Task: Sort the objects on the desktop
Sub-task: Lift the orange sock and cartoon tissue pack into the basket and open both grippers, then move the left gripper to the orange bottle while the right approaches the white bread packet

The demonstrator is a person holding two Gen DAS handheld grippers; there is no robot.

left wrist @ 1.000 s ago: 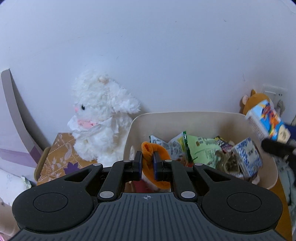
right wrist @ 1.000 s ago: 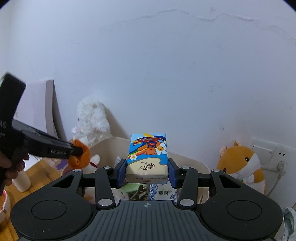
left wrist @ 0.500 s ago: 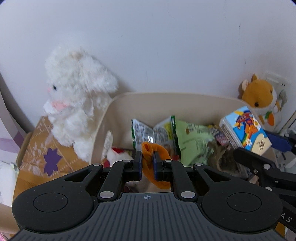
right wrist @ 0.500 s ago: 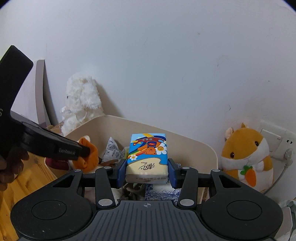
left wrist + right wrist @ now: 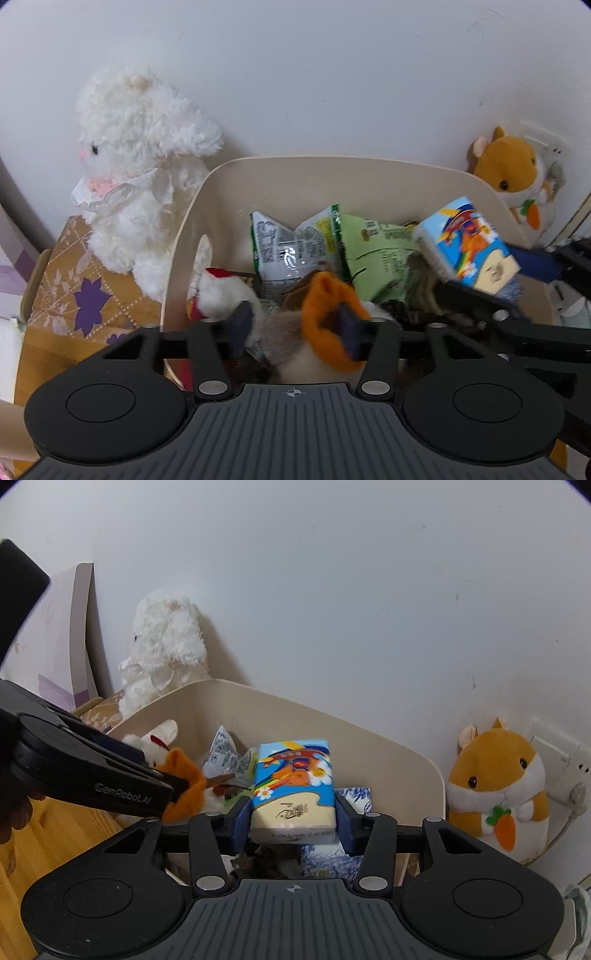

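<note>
Both grippers hang over the cream bin [image 5: 369,177], fingers opening: the left gripper [image 5: 295,326] wide around an orange plush toy [image 5: 327,325] (touching one pad), the right gripper [image 5: 293,821] loosening about a tissue pack [image 5: 293,794].

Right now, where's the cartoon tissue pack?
The tissue pack sits between the right tongs, whose jaws are opening, over the beige bin, left of the orange hamster plush.
</note>
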